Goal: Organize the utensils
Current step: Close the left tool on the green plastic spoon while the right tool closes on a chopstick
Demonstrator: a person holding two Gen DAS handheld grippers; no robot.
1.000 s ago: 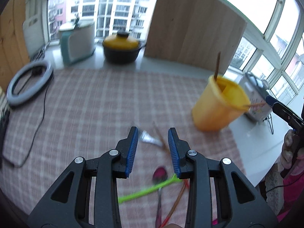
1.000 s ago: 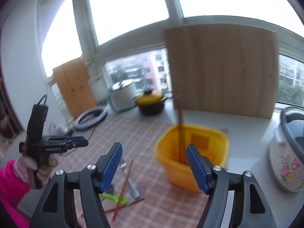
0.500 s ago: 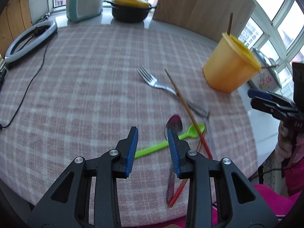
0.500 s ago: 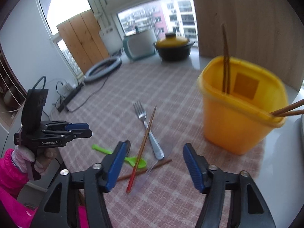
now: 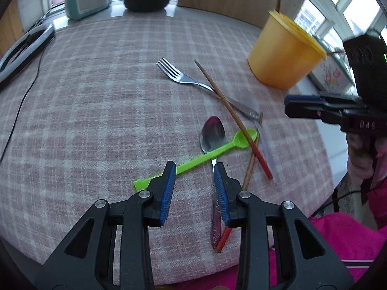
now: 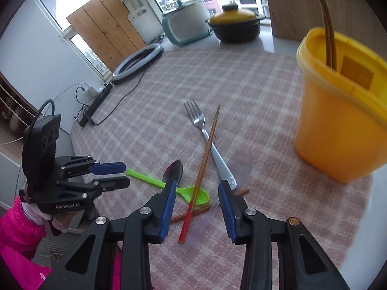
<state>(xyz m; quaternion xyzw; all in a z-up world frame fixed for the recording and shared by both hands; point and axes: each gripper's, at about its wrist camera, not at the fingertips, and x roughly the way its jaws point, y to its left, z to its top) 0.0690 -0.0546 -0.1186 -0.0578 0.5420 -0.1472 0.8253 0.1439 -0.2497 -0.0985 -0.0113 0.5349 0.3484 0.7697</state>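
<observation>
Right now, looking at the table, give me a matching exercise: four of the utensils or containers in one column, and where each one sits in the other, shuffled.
Things:
1. metal fork
2. green plastic spoon
3. pair of brown chopsticks
4. red-tipped chopstick

Places:
A. standing in the yellow bucket
B. lying across the fork's handle and the green spoon's bowl
C. flat on the checked cloth, tines toward the window
D. handle crossing the steel spoon

Pairs: 1-C, 2-D, 3-A, 4-B
</observation>
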